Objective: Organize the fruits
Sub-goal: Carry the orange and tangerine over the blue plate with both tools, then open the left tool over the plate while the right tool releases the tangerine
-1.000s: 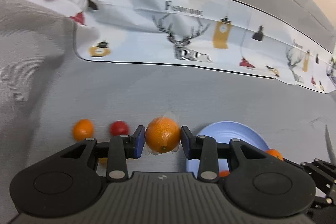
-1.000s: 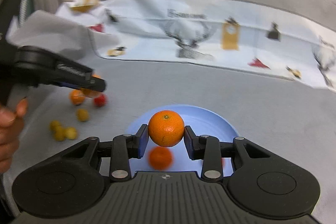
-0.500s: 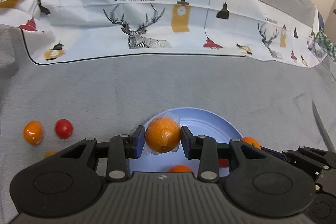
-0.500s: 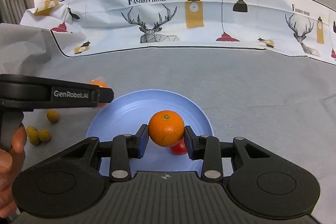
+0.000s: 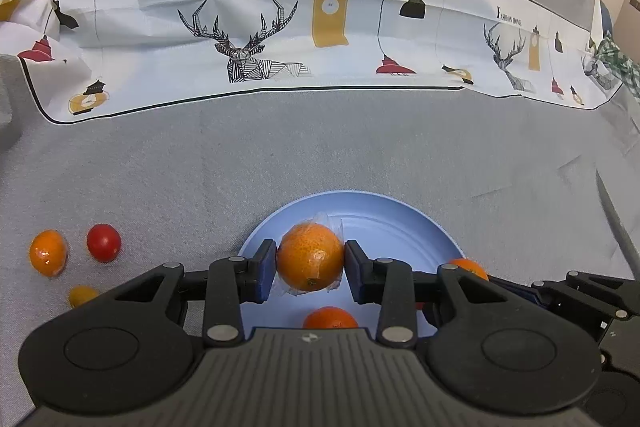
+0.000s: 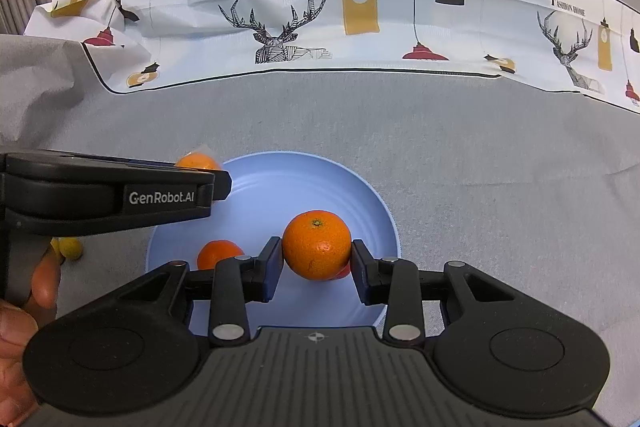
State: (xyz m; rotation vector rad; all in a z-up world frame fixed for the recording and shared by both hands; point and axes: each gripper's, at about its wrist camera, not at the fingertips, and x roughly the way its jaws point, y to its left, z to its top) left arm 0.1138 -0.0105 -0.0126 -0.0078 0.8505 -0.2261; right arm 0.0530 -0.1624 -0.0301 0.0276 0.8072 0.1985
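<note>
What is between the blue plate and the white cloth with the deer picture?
Only bare grey fabric lies between the blue plate and the deer cloth; both wrist views show this.

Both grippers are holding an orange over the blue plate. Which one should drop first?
Probably the right. The right gripper holds its orange well inside the plate. The left gripper holds a wrapped orange nearer the plate's left rim, seen from the right wrist.

Matt grey cloth (image 5: 320, 147), glossy blue plate (image 6: 280, 195), seemingly film-wrapped orange (image 5: 310, 257).
</note>
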